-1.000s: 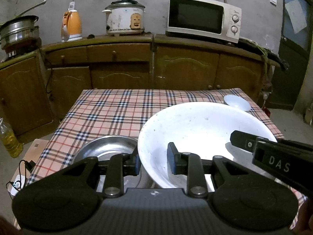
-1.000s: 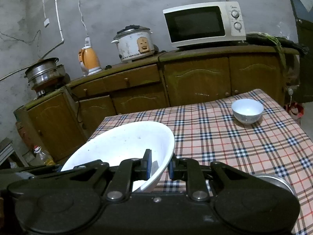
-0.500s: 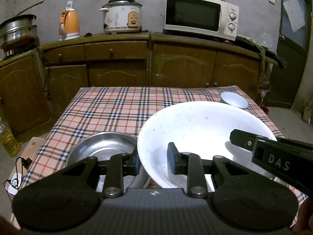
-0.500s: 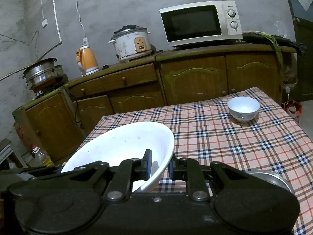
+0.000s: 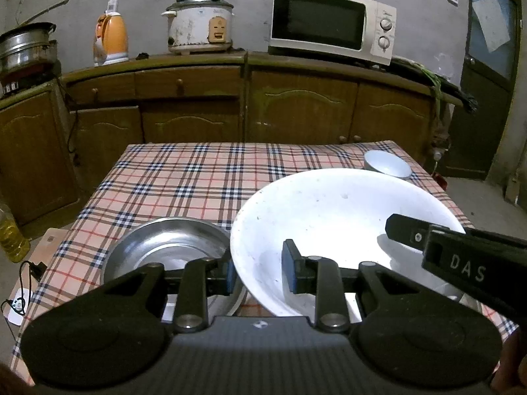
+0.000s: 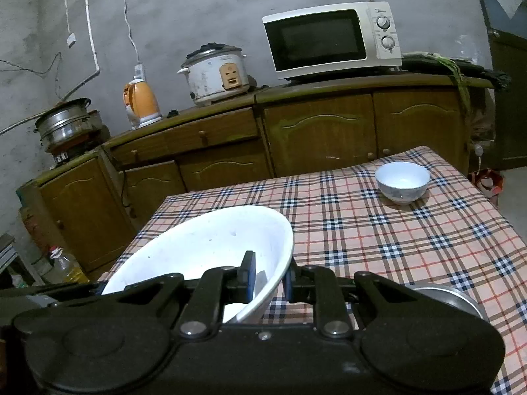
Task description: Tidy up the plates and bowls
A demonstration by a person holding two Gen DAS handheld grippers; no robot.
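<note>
A plaid-clothed table (image 5: 184, 177) stands before wooden kitchen cabinets (image 5: 296, 112), and above its near edge both claws are pinched nearly shut on opposite rims of one large white bowl (image 5: 329, 217): the left gripper (image 5: 258, 271) on its left wall, the right gripper (image 6: 269, 279) on its right. To carry it well, I judge both hands should move together and level, so neither rim slips. The white bowl looks empty, as do the steel basin (image 5: 168, 247) just left of it and the small white bowl (image 6: 402, 181) near the far right corner.
</note>
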